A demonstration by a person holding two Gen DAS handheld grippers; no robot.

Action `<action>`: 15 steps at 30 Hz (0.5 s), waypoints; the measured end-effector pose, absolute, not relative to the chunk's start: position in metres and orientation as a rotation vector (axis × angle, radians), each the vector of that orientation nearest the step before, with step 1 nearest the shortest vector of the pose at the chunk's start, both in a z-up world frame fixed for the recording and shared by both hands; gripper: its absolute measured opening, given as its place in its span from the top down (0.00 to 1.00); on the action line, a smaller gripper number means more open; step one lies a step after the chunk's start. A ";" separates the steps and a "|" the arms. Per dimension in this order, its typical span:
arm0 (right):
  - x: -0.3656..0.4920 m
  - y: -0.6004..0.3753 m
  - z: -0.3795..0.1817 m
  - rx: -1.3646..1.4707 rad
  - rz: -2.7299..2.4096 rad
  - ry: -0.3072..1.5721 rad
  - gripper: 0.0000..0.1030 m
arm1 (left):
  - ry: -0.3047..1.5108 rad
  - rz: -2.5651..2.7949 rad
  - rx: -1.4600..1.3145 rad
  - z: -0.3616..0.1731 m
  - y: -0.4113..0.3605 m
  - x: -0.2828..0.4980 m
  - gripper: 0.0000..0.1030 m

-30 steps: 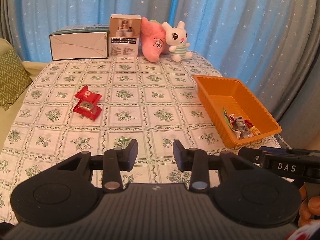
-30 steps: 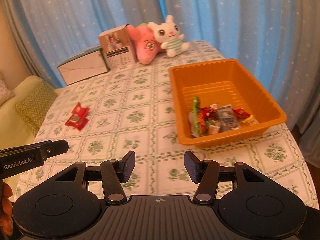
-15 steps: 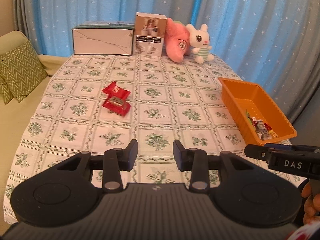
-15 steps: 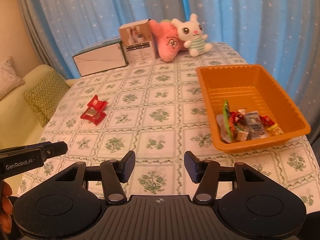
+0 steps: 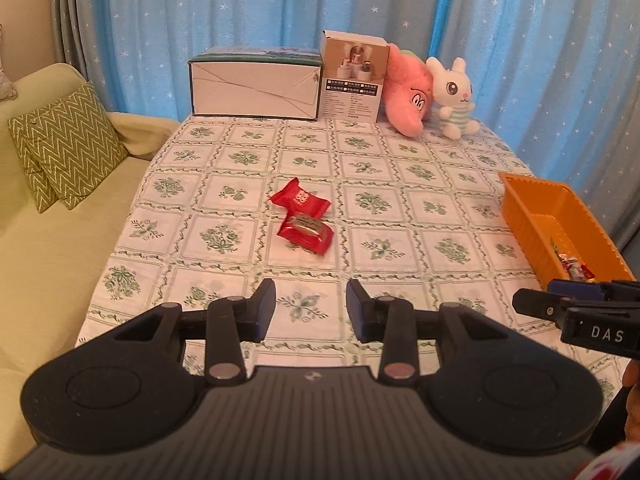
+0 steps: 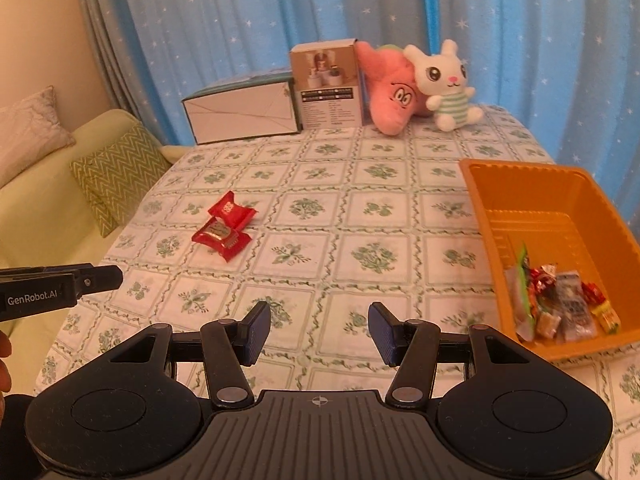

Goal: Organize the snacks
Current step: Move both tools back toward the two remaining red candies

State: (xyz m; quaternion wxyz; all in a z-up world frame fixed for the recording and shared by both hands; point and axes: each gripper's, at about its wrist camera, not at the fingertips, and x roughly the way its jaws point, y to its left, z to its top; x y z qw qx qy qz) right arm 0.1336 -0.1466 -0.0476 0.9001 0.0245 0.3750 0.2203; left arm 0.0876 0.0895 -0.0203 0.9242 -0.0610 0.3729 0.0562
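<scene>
Partly, the orange plastic tray point(image 5: 532, 208) is getting cropped by the frame edge; the left gripper point(image 5: 311, 307) and right gripper point(image 6: 319, 329) are hovering parted, empty, above the bench point(image 6: 328, 248)

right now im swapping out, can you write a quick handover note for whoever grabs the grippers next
Left gripper: open, empty, above the near table edge.
Right gripper: open, empty, beside the orange tray.
Two red snack packets lie touching, mid-table on the tablecloth.
Done: several wrapped snacks sit in the tray's near corner.
Left: pick up both red packets and drop them in the tray. The boxes and plush toys at the far end look like background.
</scene>
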 end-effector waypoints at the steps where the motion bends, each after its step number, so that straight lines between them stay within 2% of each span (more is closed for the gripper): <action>1: 0.137 -0.142 -0.049 0.047 0.464 0.776 0.47 | 0.768 0.116 -0.120 -0.021 0.092 0.090 0.67; 15: 0.193 -0.066 -0.079 -0.102 0.653 0.767 0.47 | 0.816 0.108 -0.058 -0.053 0.134 0.145 0.67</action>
